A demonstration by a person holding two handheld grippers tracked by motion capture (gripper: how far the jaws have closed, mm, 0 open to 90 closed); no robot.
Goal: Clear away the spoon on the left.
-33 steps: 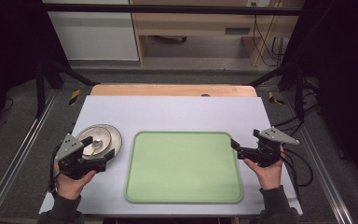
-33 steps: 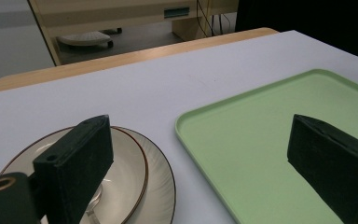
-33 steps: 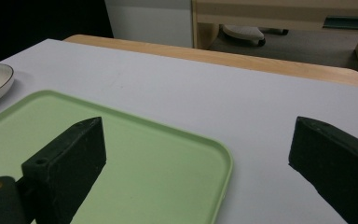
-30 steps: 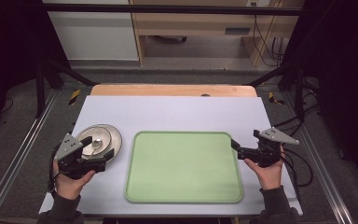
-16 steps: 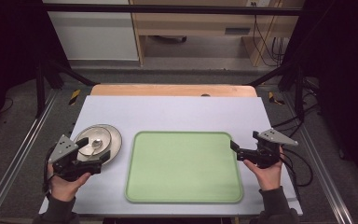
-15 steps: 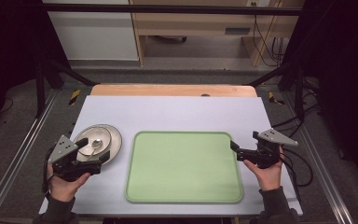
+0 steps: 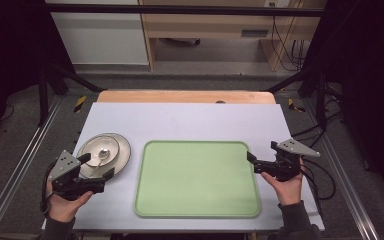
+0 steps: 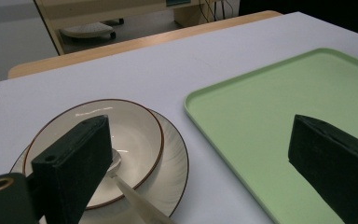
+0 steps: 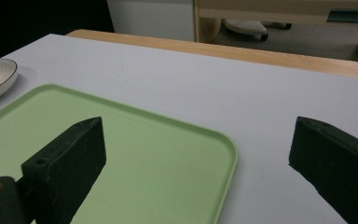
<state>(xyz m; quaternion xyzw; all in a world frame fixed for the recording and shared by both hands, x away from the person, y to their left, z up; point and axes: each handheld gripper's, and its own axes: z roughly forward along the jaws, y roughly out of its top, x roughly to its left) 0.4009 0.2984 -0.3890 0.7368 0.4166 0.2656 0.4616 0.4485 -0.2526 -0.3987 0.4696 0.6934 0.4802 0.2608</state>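
The left gripper point(image 7: 94, 166), jaws spread and empty, sits just beside the stacked plates point(image 7: 111, 149) with a spoon point(image 8: 121, 182), far nearer them than the equally spread right gripper point(image 7: 251, 159) across the green tray point(image 7: 197, 177)

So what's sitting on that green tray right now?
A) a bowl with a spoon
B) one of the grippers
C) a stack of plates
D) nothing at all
D: the green tray is bare, while the bowl with its spoon sits on a plate left of it.
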